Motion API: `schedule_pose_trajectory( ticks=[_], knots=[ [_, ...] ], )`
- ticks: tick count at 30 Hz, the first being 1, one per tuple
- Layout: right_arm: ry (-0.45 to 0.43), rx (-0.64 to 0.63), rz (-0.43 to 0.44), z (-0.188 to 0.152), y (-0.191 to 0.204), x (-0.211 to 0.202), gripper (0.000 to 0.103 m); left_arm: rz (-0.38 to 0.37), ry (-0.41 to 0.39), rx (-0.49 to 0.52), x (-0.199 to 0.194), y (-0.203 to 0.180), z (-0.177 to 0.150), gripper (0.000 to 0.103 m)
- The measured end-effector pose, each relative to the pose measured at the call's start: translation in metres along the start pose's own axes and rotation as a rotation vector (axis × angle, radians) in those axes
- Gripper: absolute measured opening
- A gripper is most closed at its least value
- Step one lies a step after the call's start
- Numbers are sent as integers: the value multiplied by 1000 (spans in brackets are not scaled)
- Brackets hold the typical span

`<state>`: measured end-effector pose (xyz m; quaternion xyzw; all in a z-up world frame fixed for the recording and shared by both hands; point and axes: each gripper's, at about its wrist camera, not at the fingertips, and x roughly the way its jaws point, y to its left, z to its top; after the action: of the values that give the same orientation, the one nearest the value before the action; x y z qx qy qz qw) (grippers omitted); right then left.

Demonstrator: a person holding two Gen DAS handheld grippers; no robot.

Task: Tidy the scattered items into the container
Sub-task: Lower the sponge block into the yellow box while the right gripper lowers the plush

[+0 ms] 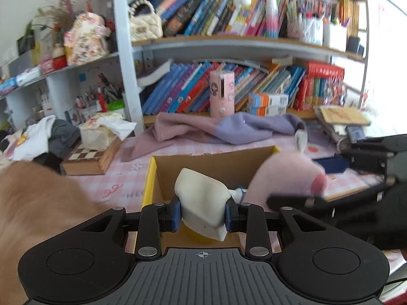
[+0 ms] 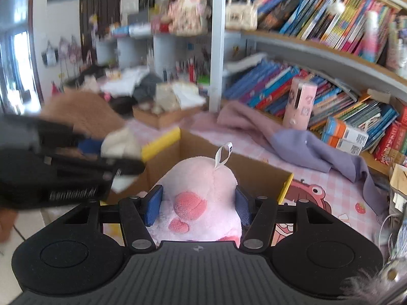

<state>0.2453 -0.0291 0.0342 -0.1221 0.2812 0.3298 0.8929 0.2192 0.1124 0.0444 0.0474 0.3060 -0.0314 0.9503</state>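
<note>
We find the left gripper (image 1: 203, 213) closed tight on a cream-white soft item (image 1: 201, 203), its blue pads (image 1: 176, 216) pressing the item from both sides. The item sits in front of the open cardboard box (image 1: 216, 162), which has yellow flap edges and stands on the pink-checked surface (image 1: 122, 178).

The right gripper (image 2: 195, 207) is clamped about halfway on a pink plush toy (image 2: 201, 190); its blue pads (image 2: 152, 208) bear against the toy's flanks. The toy has darker pink patches and a white loop tag (image 2: 223, 155) at its top. It too is held in front of the box opening (image 2: 203, 147).

In the right wrist view the left gripper shows at the left beside the box's yellow edge, blurred.

A pink-and-lilac garment (image 1: 216, 129) lies on the surface behind the box, below shelves of books (image 1: 229, 15).
</note>
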Motion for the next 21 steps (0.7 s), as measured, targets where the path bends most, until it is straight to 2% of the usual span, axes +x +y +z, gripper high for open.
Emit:
schedule_pose_trajectory(
  ticks=[3,8,15,17,19,20,21],
  knots=[
    [72,-71,9,-5,0,35,57,-26,75,32,41,2,13,30],
    [186,-98,55,-9,-4,75,57,-43,208,50,105,2,23,30],
    [239,-98,81,-11,-8,91,59,-37,333,46,156,4,20,32],
    [237,-87,80,-11,-10,92,60,-49,356,34,161,6,22,35],
    [213,-71,86,-11,-12,90,66,-56,353,32,162,6,23,40],
    [199,-67,81,-10,-13,88,73,-57,349,34,161,6,23,44],
    [184,-66,75,-9,-13,86,77,-60,339,34,159,5,23,57]
  ],
)
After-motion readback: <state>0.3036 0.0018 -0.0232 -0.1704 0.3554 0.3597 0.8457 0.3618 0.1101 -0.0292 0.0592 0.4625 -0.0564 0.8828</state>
